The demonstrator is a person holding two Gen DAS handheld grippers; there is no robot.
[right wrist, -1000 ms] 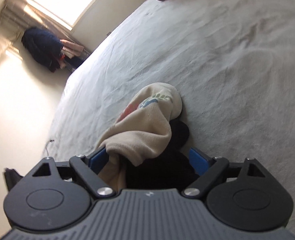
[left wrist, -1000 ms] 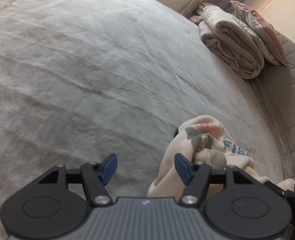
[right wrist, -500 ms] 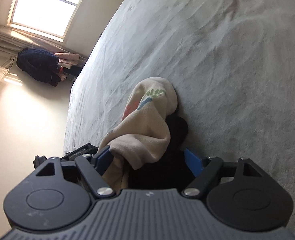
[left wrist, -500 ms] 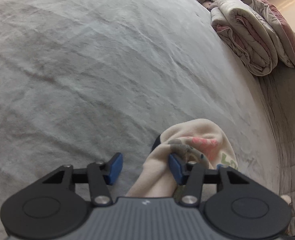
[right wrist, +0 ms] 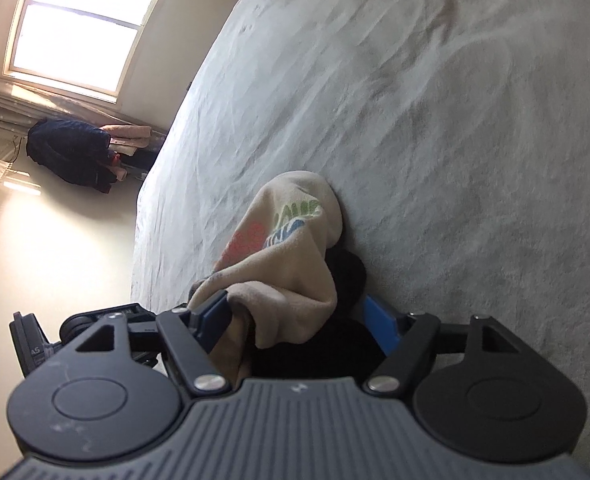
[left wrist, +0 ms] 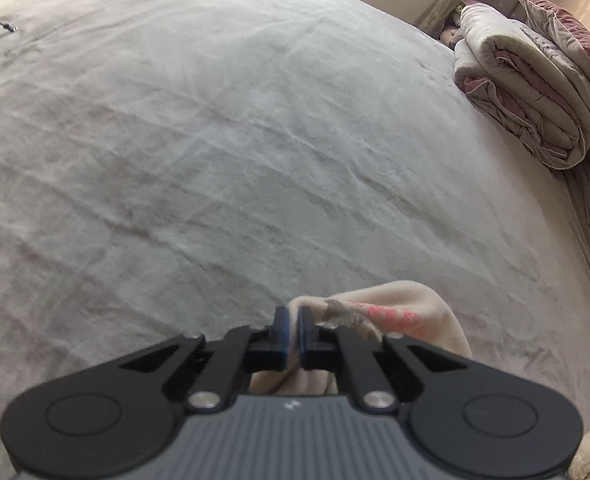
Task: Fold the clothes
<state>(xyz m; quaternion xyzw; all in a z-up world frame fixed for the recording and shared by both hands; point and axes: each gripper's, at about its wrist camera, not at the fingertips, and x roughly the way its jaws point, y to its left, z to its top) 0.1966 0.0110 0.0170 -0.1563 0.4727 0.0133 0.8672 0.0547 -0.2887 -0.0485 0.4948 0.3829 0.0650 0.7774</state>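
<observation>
1. Left tool (left wrist: 291, 334): blue pads drawn together on a thin fold of the cream garment (left wrist: 411, 312). The fold runs up between the pads, so it is pinched. The jaws have just been closing, and cloth sits between them.
2. Right tool (right wrist: 297, 316): jaws stand wide and have just been closing a little. A bunch of cream garment (right wrist: 291, 248) and a black garment (right wrist: 335, 332) lies between them. The left blue pad (right wrist: 211, 318) touches the cream cloth; the right pad (right wrist: 381, 322) sits against the black cloth. Whether they press firmly I cannot tell; the bundle fills the gap.
3. Cream garment: crumpled in a heap on the bed (left wrist: 255, 140), with a printed patch in pink, green and blue on its upper side. It drapes over the black garment, which shows underneath in the right wrist view.
4. Bed surface: grey, softly creased sheet (right wrist: 455, 120), bare around the heap.
5. Far end of the bed in the left wrist view: a folded quilt (left wrist: 523, 96) with a pillow (left wrist: 567, 28) leaning on it, well apart from the garments.
6. Right wrist view, beyond the bed edge: a bright window (right wrist: 79, 28) and, below it, a dark jacket (right wrist: 71, 152) heaped by the wall.
</observation>
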